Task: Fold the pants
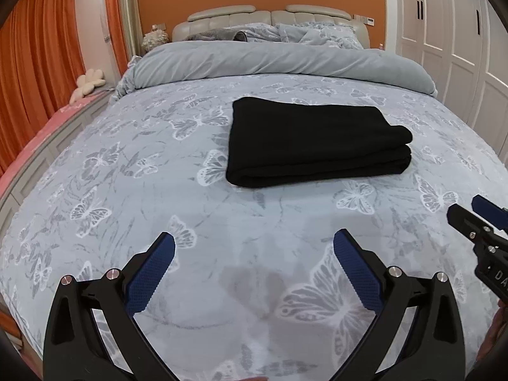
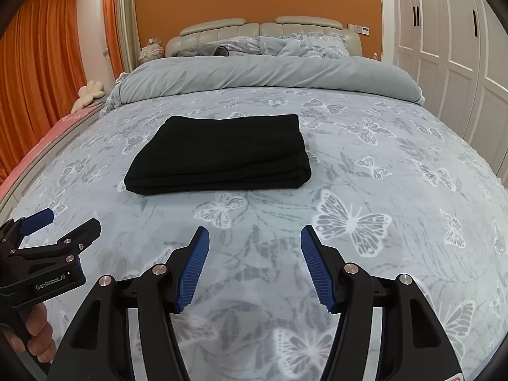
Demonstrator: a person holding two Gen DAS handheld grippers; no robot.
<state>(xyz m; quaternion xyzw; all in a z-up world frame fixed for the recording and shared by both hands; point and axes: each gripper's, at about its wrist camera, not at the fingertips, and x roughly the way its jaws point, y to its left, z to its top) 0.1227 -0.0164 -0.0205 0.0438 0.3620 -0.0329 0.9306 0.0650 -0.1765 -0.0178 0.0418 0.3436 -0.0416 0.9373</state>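
Black pants (image 1: 314,146) lie folded into a thick rectangle in the middle of the bed (image 1: 127,190); the right wrist view shows the same pants (image 2: 222,155). My left gripper (image 1: 257,244) hovers open over bare bedspread, well short of the pants, nothing between its blue pads. My right gripper (image 2: 255,235) is open too, nearer than the pants and empty. In the left wrist view the right gripper (image 1: 470,206) juts in at the right edge. In the right wrist view the left gripper (image 2: 70,219) shows at the left edge, held by a hand (image 2: 38,339).
The bedspread (image 2: 365,165) is pale blue with butterflies. A rolled grey duvet (image 1: 270,60) and pillows lie toward the padded headboard (image 1: 222,16). White wardrobe doors (image 1: 444,47) stand right of the bed. Orange curtains (image 1: 38,47) and a low pink bench (image 1: 38,133) are on the left.
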